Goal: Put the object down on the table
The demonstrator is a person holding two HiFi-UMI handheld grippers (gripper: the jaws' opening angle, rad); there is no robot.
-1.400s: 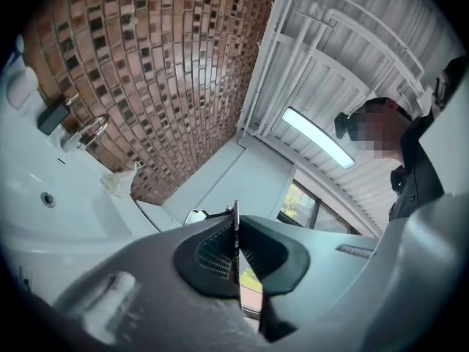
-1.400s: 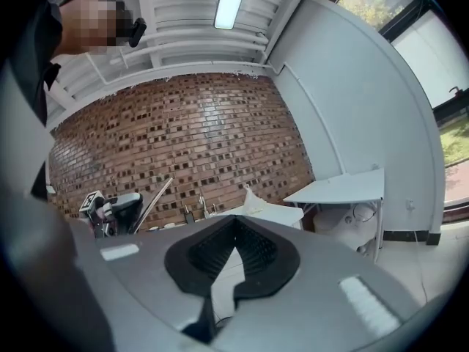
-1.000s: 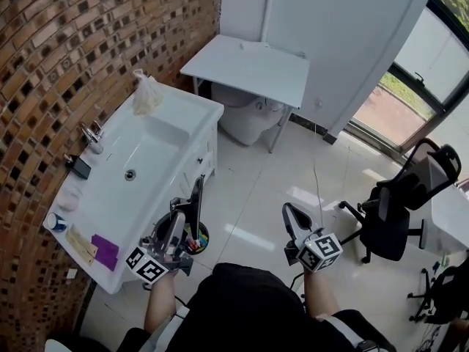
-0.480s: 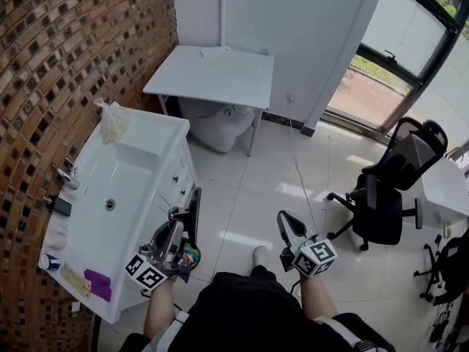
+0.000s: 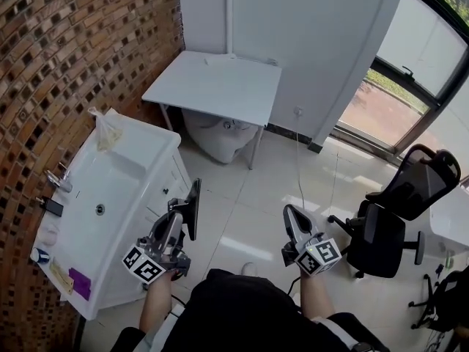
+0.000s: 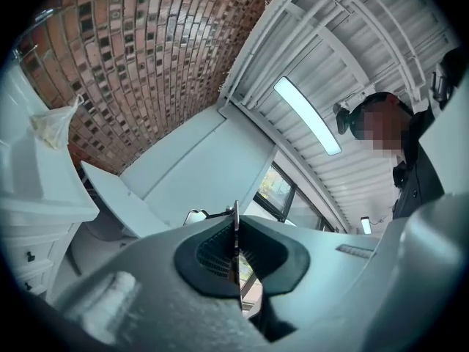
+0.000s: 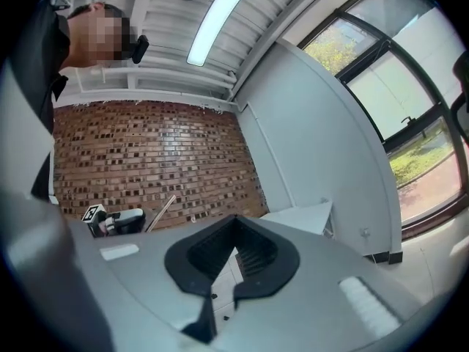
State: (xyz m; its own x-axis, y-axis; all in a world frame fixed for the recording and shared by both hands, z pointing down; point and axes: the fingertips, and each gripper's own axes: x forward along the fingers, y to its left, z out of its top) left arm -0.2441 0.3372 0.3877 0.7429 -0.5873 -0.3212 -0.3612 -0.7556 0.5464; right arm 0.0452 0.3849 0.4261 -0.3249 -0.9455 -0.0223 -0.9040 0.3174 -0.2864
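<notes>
My left gripper [image 5: 178,217] is shut on a thin dark flat panel [image 5: 193,207], which stands up edge-on from its jaws over the floor beside the sink counter. In the left gripper view the panel [image 6: 236,229] is only a thin line clamped between the pads of the left gripper [image 6: 236,264]. The white table [image 5: 220,88] stands ahead against the wall, its top bare, well beyond both grippers. My right gripper [image 5: 290,211] hangs over the floor tiles, shut with nothing in it; the right gripper [image 7: 233,261] shows its pads together.
A white sink counter [image 5: 124,169] runs along the brick wall at left, with a plastic bag [image 5: 106,127], a faucet [image 5: 57,182] and a purple item [image 5: 79,283] on it. A white toilet [image 5: 218,139] sits under the table. A black office chair [image 5: 399,215] stands at right.
The head view has swung: the sink counter slid left and the small bin below my left gripper went out of sight. Both grippers keep their pose, the left still holding the panel.
</notes>
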